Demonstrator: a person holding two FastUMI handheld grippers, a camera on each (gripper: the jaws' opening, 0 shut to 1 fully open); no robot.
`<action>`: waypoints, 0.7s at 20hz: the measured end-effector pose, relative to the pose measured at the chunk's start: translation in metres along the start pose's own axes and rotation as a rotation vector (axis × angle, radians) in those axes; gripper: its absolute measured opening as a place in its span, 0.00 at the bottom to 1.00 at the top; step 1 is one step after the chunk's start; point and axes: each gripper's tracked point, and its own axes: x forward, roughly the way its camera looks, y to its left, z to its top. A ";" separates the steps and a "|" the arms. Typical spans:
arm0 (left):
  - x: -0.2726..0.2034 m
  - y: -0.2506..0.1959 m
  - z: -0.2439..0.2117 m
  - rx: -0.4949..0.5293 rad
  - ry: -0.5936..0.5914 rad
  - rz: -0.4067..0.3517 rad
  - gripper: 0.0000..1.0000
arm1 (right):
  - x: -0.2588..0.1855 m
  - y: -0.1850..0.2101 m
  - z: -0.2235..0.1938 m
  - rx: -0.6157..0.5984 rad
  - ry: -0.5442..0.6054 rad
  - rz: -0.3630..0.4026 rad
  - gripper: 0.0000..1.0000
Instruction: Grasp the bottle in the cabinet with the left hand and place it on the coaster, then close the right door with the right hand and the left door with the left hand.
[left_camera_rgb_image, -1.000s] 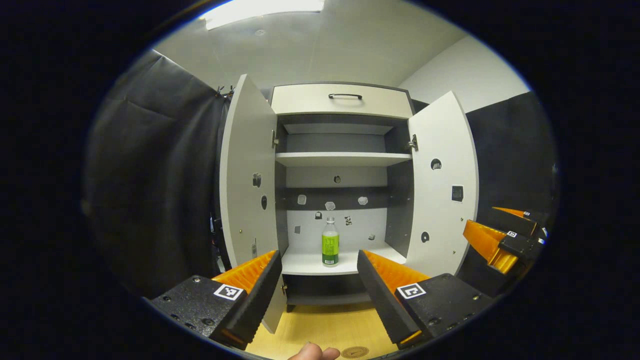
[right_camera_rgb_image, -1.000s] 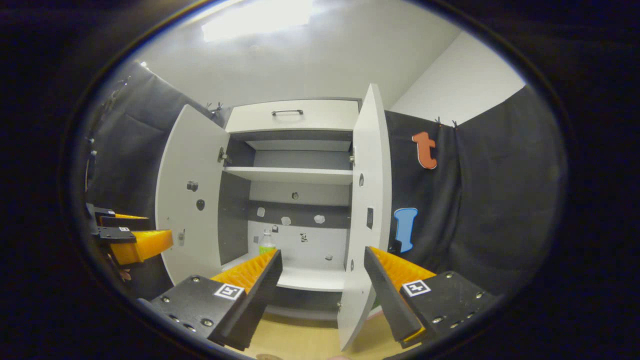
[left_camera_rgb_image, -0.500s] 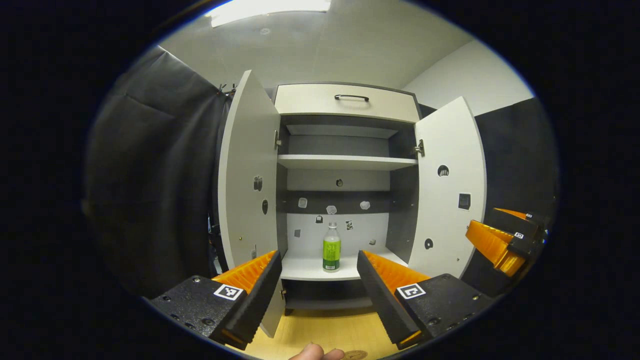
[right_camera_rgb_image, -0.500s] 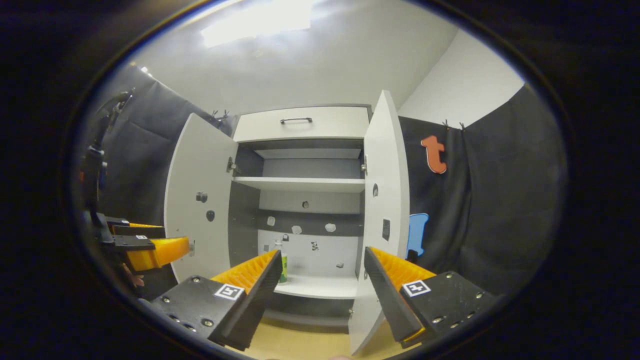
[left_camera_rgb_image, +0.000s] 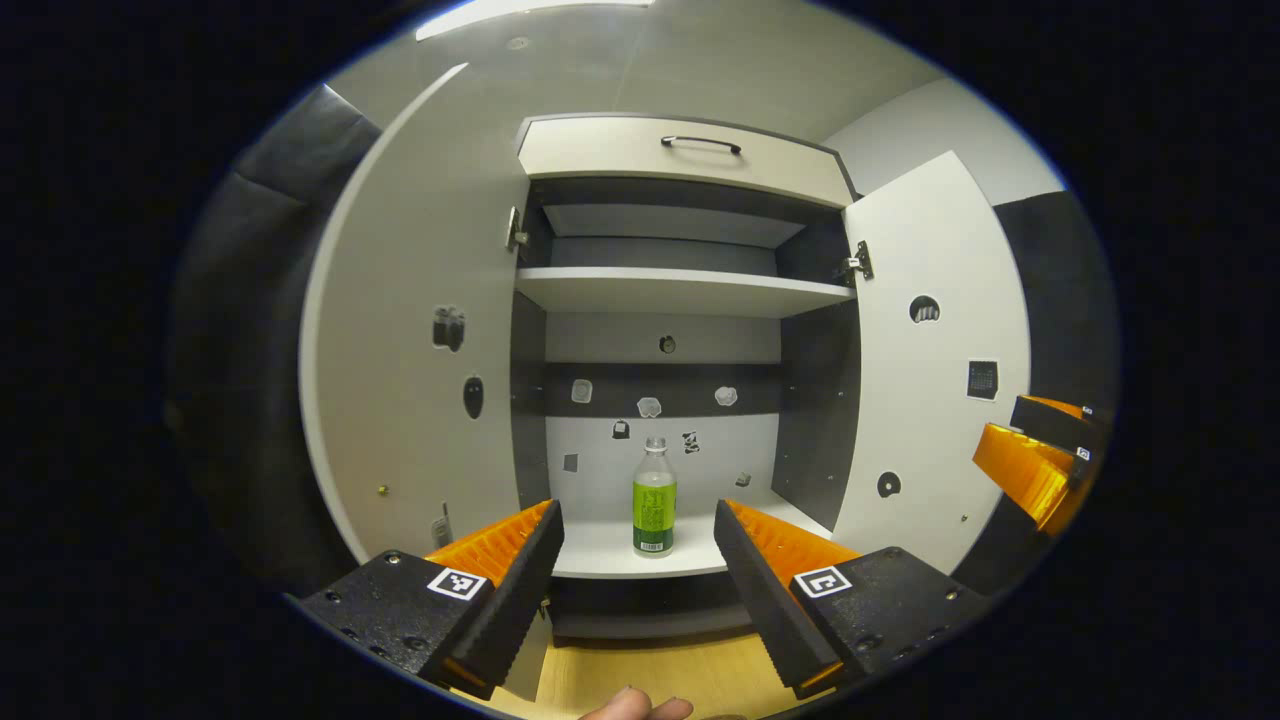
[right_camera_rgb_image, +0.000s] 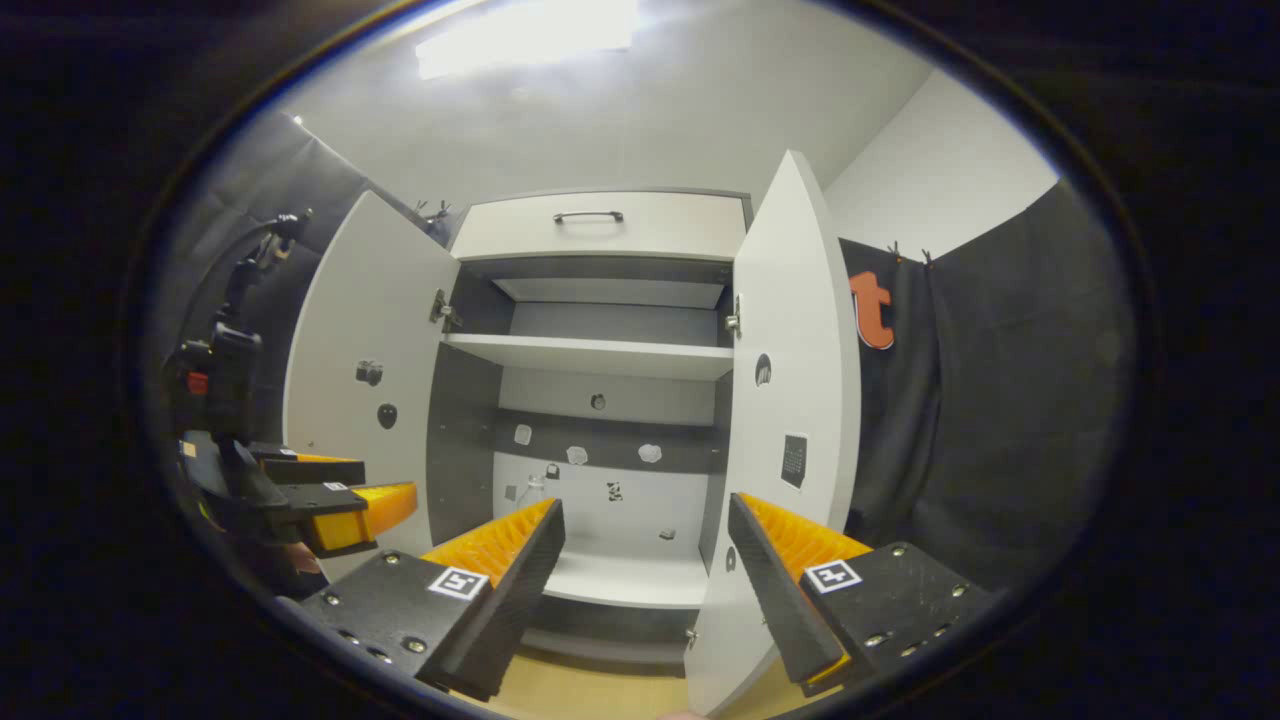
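The bottle (left_camera_rgb_image: 654, 497) stands upright on the cabinet's lower shelf (left_camera_rgb_image: 610, 550), centred between the spread jaws of the left gripper (left_camera_rgb_image: 638, 560). Advance straight, pinch its middle. The right gripper (right_camera_rgb_image: 645, 560) is spread too.

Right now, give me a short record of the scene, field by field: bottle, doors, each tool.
bottle: upright on the lower shelf of the cabinet, ungrasped
left door: open
right door: open
left tool: open, lined up on the bottle, short of it
right tool: open, empty, its fingers either side of the right door's edge
upper shelf: bare
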 end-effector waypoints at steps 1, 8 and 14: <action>0.011 0.000 -0.002 -0.001 0.000 -0.007 0.96 | 0.005 0.001 -0.001 -0.005 -0.003 -0.002 0.99; 0.082 -0.008 -0.030 -0.021 0.029 -0.038 0.96 | 0.030 0.008 -0.019 -0.017 -0.005 0.023 0.99; 0.134 -0.008 -0.066 -0.016 0.094 -0.038 0.96 | 0.041 0.008 -0.044 -0.034 0.047 0.018 0.96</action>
